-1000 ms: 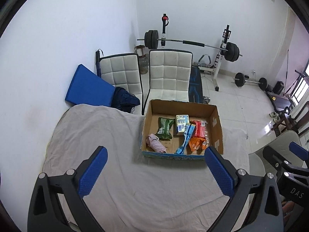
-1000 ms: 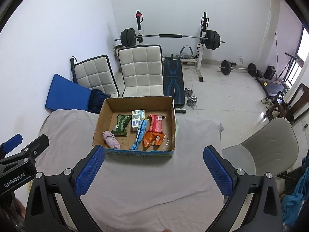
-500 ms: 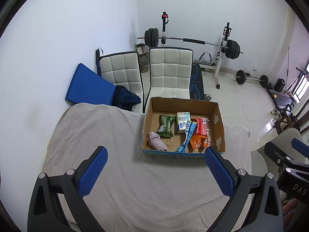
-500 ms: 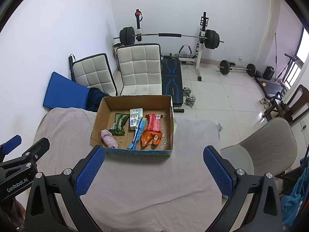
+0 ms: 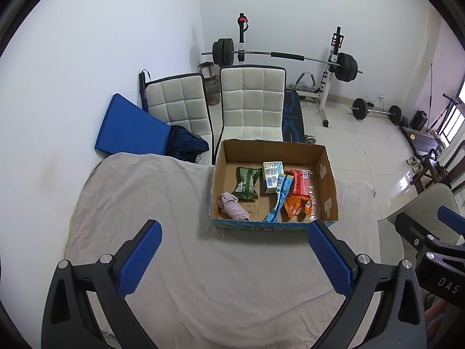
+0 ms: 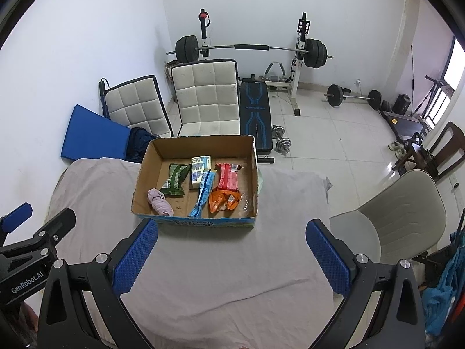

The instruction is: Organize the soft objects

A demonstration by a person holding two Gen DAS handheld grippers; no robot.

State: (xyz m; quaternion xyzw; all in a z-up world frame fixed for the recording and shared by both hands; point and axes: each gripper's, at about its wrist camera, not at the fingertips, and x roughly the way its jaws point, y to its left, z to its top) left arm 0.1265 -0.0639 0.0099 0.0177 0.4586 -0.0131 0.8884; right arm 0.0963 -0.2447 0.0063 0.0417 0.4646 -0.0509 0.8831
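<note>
An open cardboard box (image 5: pixel 329 183) (image 6: pixel 145 174) stands on a table under a grey cloth (image 5: pixel 145 203) (image 6: pixel 232 261). In it lie a rolled pink cloth (image 5: pixel 232 210) (image 6: pixel 159 202), a green packet (image 5: pixel 246 182) (image 6: pixel 175 179), a white-blue carton (image 5: pixel 272 176) (image 6: pixel 200 171), a blue packet (image 5: pixel 279 197) (image 6: pixel 203 192), a red packet (image 5: pixel 299 181) (image 6: pixel 228 176) and an orange packet (image 5: pixel 296 207) (image 6: pixel 223 200). My left gripper (image 5: pixel 232 258) is open and empty, held high in front of the box. My right gripper (image 6: pixel 232 257) is open and empty too.
Two white padded chairs (image 5: pixel 251 101) (image 6: pixel 136 104) and a blue mat (image 5: pixel 130 129) stand behind the table. A barbell rack (image 6: pixel 252 48) and a bench (image 6: pixel 255 116) stand further back. A grey chair (image 6: pixel 407 212) is at the table's right.
Both grippers have drawn back and up a little; the box looks slightly farther off. Nothing was grasped or released.
</note>
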